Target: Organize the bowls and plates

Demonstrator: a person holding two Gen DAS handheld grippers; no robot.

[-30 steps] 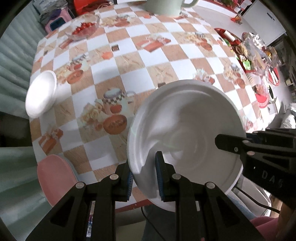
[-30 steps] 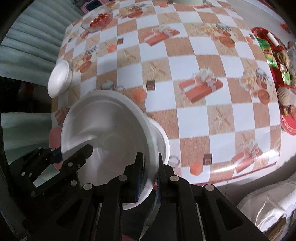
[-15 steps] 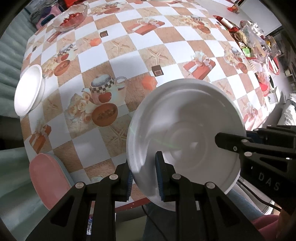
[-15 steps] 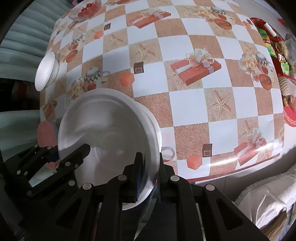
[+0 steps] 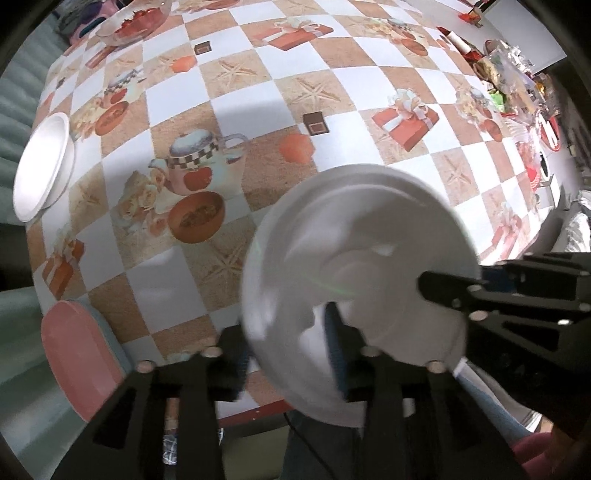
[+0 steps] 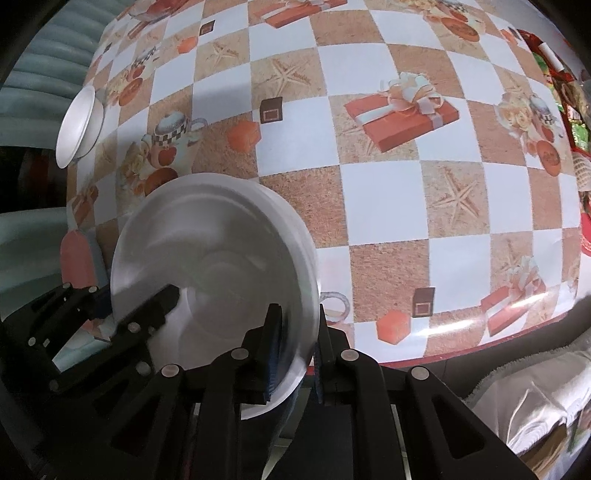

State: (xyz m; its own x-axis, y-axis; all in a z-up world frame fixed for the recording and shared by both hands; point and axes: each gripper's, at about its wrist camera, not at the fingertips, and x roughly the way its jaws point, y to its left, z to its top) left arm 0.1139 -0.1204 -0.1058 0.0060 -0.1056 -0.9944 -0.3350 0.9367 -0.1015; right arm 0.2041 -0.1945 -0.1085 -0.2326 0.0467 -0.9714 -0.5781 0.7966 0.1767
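A large white plate (image 5: 354,258) hangs low over the near edge of the checked tablecloth (image 5: 258,92). My left gripper (image 5: 288,347) straddles the plate's near left rim; its jaws are opening and the pads stand off the rim. My right gripper (image 6: 295,339) is shut on the plate's (image 6: 207,251) near right rim. The other gripper's fingers show in each view: the right one's fingers (image 5: 450,288) and the left one's fingers (image 6: 155,306). A small white bowl (image 5: 40,166) sits at the table's left edge, also seen as the bowl (image 6: 77,125).
A glass bowl with red fruit (image 5: 133,22) stands at the far left. Packets and red dishes (image 5: 517,85) crowd the far right of the table. A pink chair seat (image 5: 77,354) lies below the table's near left corner. A pale cushion (image 6: 535,406) is at the lower right.
Both grippers have come down with the plate, so the tablecloth looks closer. The left jaws, shut on the rim before, have spread apart. The right grip is unchanged.
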